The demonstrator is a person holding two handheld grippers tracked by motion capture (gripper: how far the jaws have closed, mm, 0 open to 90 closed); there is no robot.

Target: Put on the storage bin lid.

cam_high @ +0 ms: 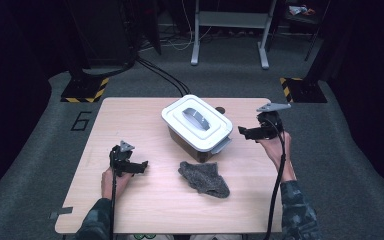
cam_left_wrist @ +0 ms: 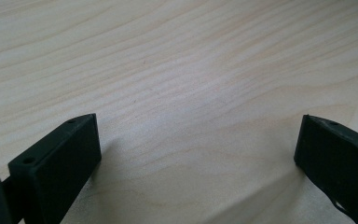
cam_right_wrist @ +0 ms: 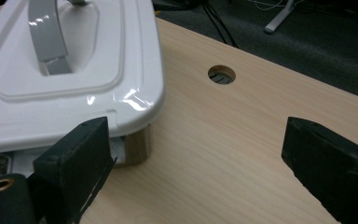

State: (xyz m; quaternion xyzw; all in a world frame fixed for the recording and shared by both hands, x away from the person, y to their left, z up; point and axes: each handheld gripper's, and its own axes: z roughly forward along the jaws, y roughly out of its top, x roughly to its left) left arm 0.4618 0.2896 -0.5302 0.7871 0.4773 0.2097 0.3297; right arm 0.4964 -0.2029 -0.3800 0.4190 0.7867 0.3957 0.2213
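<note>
White rectangular plastic box with a grey handle in its lid (cam_high: 197,122) sits far-centre on the pale wooden table (cam_high: 130,210), turned askew, its lid on. Grey crumpled cloth (cam_high: 204,178) lies just near of it, apart from it. Right gripper (cam_high: 244,131) hangs beside the box's right corner, jaws spread wide, nothing between them; bare wood to its right up to the table edge. Left gripper (cam_high: 143,165) low over open wood near left, jaws spread, empty. Round cable hole (cam_right_wrist: 222,74) past the box.
</note>
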